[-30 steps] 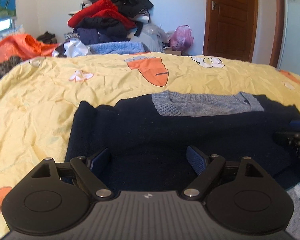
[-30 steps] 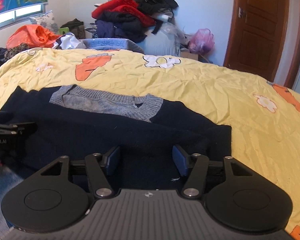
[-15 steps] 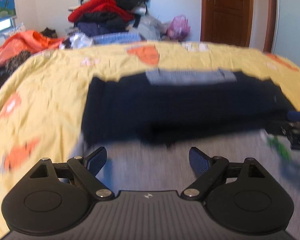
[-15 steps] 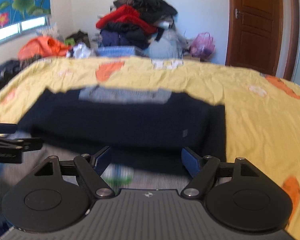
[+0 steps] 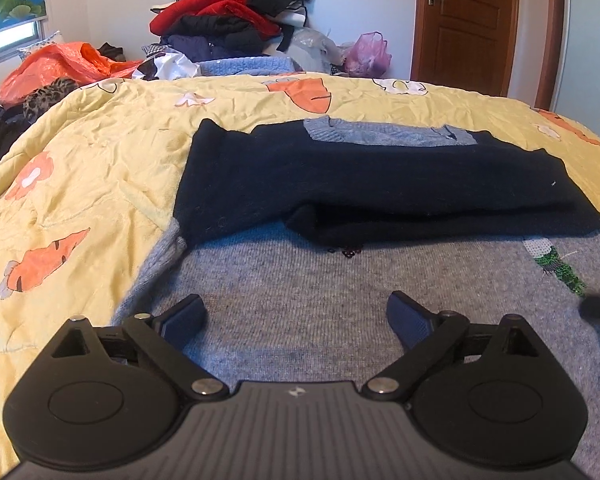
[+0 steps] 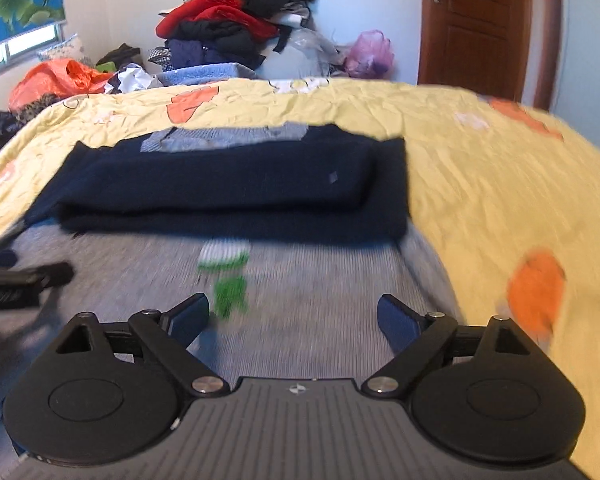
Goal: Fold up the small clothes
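Gaping wide, left claw (image 5: 294, 314) and right claw (image 6: 293, 316) over grey sweater (image 5: 340, 296), jaws just opened.

I saw the bed (image 5: 100, 184) covered by a creased yellow quilt (image 6: 500, 184) printed with orange carrots and white shapes. A grey sweater (image 5: 300, 304) lay flat on it at the near edge, with dark sleeves (image 5: 380, 188) folded across its upper part and a grey collar (image 5: 384, 136) showing beyond them. The sweater bore a green sequin patch (image 5: 560, 268).
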`<state>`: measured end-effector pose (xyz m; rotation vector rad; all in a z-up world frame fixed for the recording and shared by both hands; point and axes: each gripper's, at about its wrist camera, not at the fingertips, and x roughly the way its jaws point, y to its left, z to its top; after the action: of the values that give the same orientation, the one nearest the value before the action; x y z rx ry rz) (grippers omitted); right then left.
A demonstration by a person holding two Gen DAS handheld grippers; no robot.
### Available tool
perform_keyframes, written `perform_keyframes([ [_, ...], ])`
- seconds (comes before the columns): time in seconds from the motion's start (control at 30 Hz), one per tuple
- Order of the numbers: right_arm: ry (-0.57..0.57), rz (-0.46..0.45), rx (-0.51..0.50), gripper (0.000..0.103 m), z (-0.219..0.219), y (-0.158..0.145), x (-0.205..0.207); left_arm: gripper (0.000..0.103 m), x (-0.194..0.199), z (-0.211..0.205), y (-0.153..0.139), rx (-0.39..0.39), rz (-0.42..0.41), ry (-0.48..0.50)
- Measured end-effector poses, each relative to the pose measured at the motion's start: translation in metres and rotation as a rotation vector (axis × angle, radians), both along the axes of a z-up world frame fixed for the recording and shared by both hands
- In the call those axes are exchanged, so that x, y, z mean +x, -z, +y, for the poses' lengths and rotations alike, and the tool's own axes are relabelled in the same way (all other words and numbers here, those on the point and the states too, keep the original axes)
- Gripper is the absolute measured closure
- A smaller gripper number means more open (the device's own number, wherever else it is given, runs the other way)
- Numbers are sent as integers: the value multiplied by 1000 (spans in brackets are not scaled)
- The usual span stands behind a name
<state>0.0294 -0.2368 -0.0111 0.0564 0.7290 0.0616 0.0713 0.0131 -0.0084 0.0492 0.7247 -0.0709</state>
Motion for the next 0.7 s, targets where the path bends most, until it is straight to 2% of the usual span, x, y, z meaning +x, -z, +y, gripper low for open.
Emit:
perform_keyframes([
  [0.13, -21, -36, -71, 5, 4, 8, -28, 4, -4, -3, -2, 23, 1, -8],
  [0.23, -15, -32, -67, 5, 3, 7, -36, 4, -16, -5, -4, 39, 7, -11],
  [0.3, -14, -31, -80, 0, 3, 8, -40, 4, -27, -2, -5, 26, 27, -18],
  [0.43, 0, -25, -75, 0, 1, 9, -45, 0, -56, 5, -6, -12, 68, -16],
  [0.57, 4, -25, -81, 0, 3, 9, -56, 0, -88, 7, -1, -10, 9, -1],
  [0.7, 4, -21, -87, 0, 4, 9, -65, 0, -92, 9, -1, -18, 4, -11],
])
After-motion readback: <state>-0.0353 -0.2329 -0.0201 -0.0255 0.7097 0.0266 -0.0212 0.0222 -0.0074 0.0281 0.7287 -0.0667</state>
